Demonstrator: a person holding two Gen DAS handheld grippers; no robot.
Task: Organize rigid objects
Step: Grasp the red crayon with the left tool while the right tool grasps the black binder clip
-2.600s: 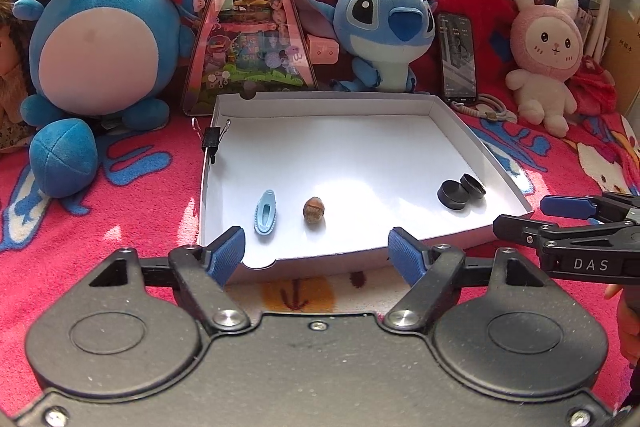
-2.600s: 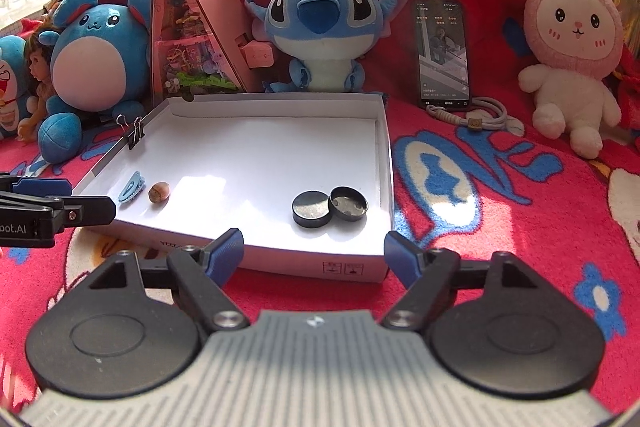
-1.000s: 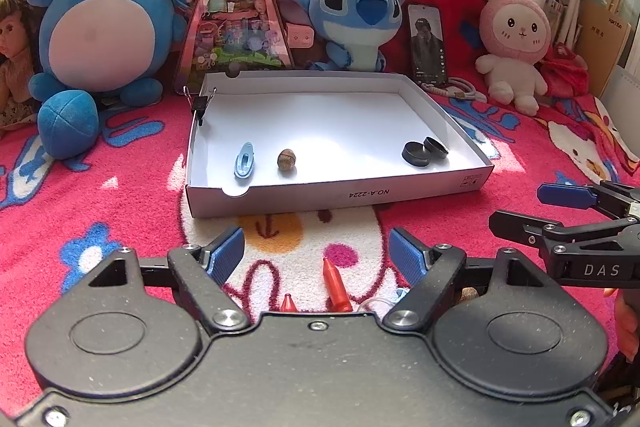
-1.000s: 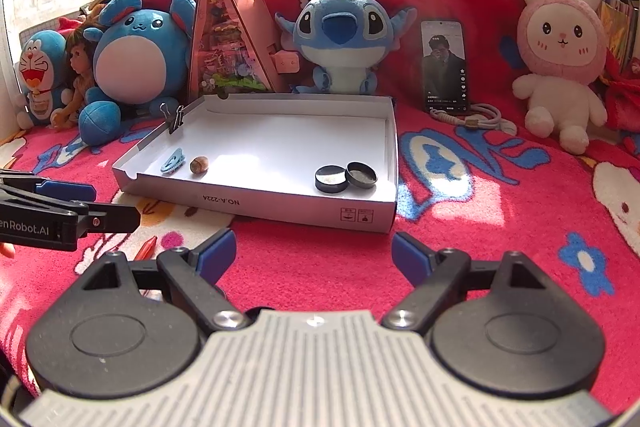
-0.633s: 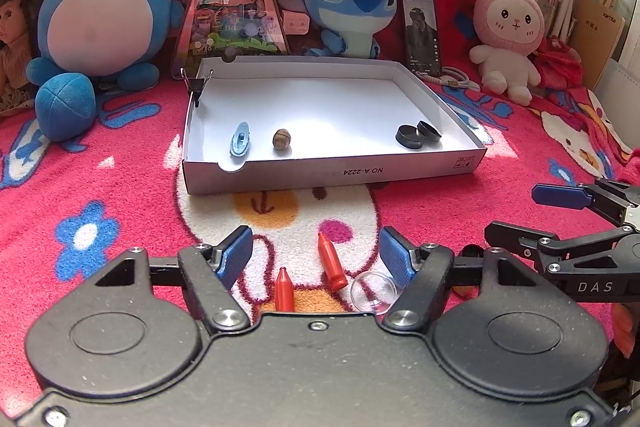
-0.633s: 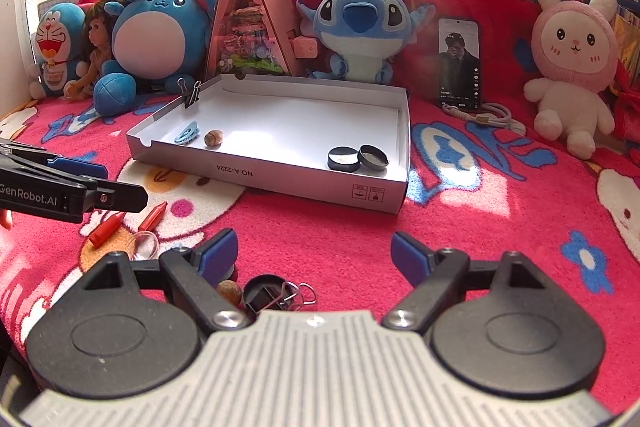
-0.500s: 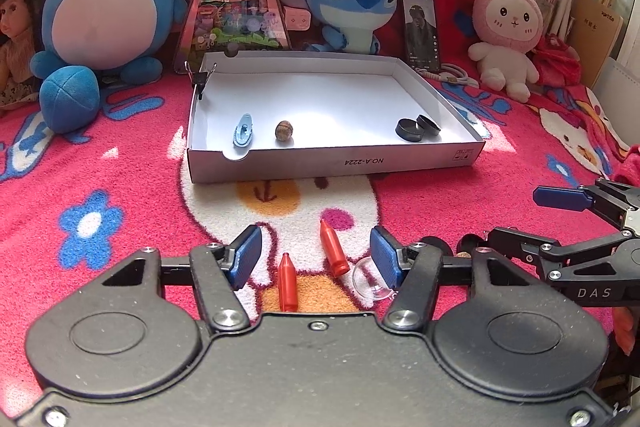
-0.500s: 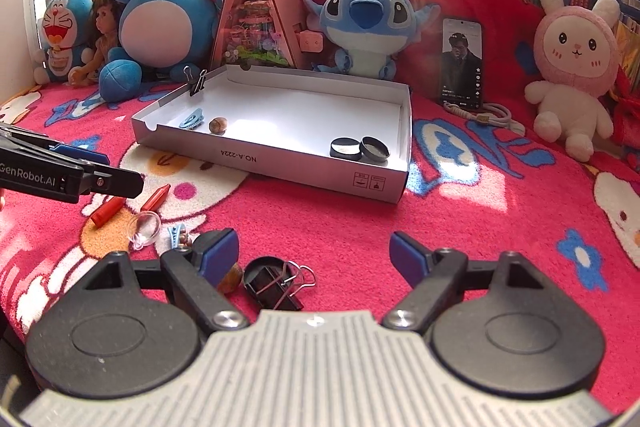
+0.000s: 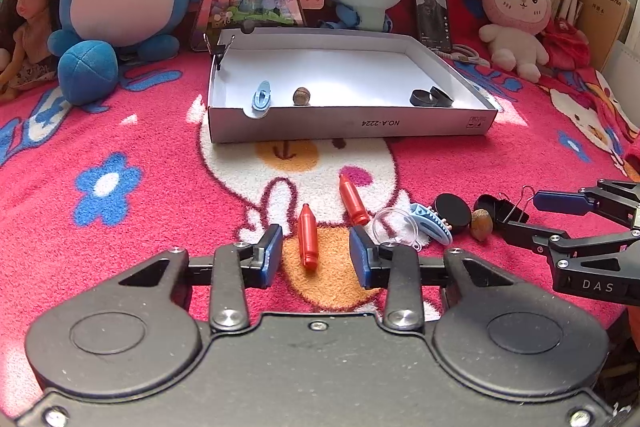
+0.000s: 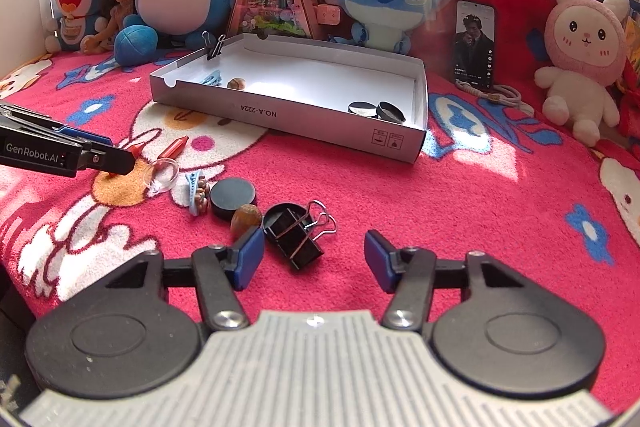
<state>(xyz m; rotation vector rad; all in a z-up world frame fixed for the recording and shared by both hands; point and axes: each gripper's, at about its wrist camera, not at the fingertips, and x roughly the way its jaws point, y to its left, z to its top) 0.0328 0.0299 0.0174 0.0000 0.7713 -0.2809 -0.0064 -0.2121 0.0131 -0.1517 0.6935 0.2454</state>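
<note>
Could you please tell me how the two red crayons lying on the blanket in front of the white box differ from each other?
The nearer red crayon lies between the closing jaws of the left gripper, whose pads do not yet touch it; the farther red crayon lies outside them, nearer the white box. The nearer red crayon points almost straight toward the box, while the farther red crayon slants, its tip leaning left. Both are red, similar in size and flat on the blanket.

Left gripper [image 9: 316, 254] and right gripper [image 10: 314, 259] — jaws closing, nothing gripped.
</note>
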